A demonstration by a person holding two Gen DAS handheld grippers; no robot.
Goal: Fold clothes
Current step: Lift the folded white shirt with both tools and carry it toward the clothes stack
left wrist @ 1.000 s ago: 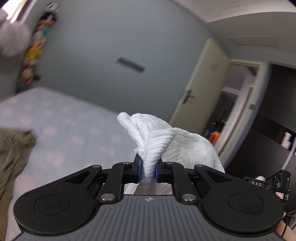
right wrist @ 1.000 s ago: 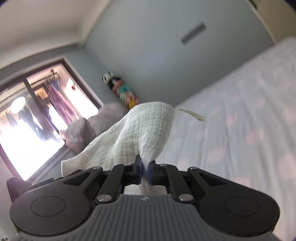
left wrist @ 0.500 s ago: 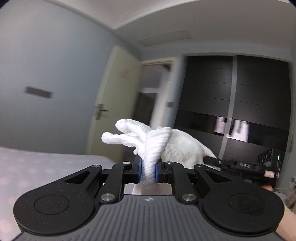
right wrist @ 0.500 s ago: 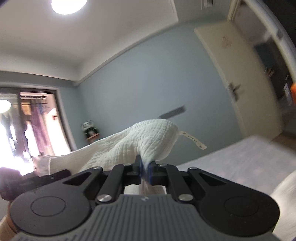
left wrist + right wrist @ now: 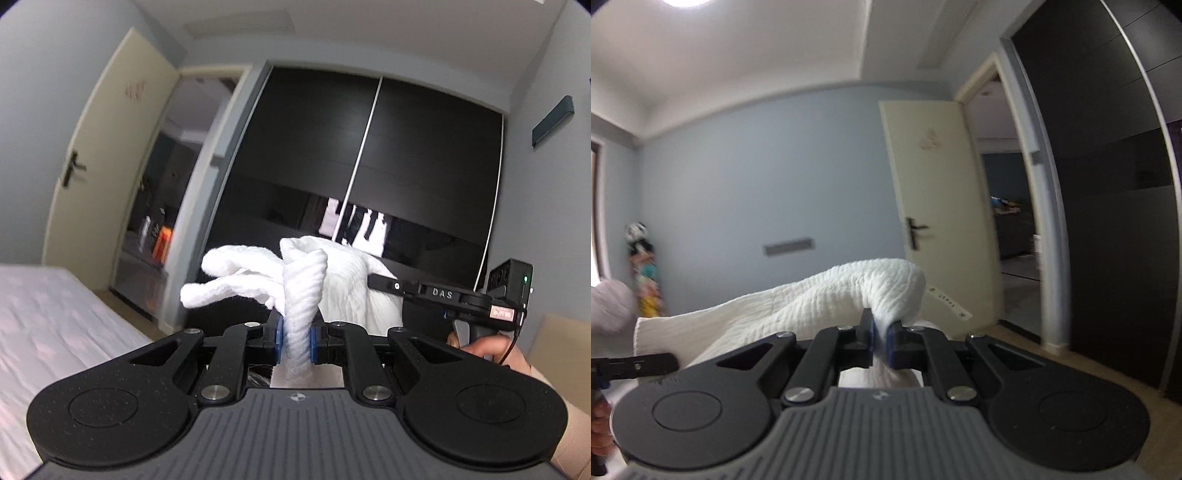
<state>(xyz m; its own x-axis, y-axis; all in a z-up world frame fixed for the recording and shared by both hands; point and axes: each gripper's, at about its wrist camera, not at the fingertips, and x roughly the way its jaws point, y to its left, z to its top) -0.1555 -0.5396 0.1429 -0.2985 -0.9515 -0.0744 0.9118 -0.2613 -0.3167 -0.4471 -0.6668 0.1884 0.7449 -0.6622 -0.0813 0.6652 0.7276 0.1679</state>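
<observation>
Left wrist view: left gripper and right gripper each pinch the white cloth aloft; keep corners level, taut.

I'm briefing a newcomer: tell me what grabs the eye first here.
The white crinkled cloth stands out, pinched mid-frame between the blue-padded fingers of the left gripper, and clamped likewise by the right gripper. Behind it looms the black wardrobe, beside an open cream door.

Cream door ajar, black wardrobe, bed, blue wall, plush toys.
</observation>
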